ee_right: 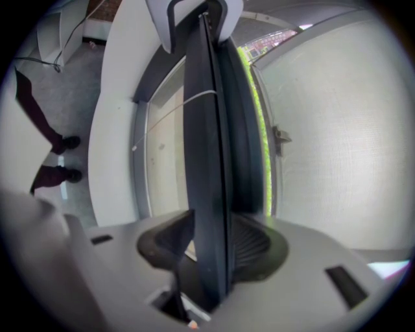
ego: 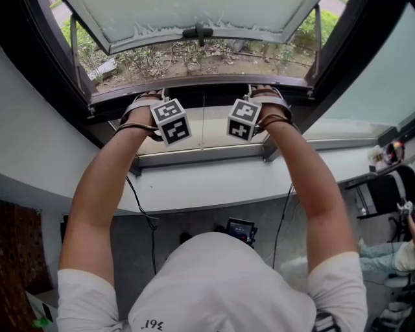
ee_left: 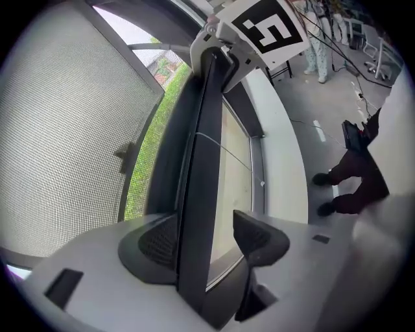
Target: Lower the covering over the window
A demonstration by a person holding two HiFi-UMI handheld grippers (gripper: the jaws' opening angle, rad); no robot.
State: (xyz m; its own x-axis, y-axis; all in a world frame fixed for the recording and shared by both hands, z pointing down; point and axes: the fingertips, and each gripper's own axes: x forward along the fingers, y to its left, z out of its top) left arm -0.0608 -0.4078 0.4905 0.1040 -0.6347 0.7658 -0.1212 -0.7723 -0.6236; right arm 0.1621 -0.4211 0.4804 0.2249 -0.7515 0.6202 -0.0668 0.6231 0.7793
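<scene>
The left gripper (ego: pixel 148 97) and right gripper (ego: pixel 264 91) sit well apart on the covering's dark rail (ego: pixel 207 84), which lies across the open window (ego: pixel 337 71), probably so it comes down level. The right gripper pinches the rail. The left's jaws are spread, with one pad (ee_left: pixel 152 240) against the rail and the other just clear.

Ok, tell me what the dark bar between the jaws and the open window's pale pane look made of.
The dark bar: likely painted metal, smooth satin sheen, crisp straight edges; could be plastic. The pale pane: probably frosted glass, milky and translucent, though the gripper views show a fine mesh-like grain.
</scene>
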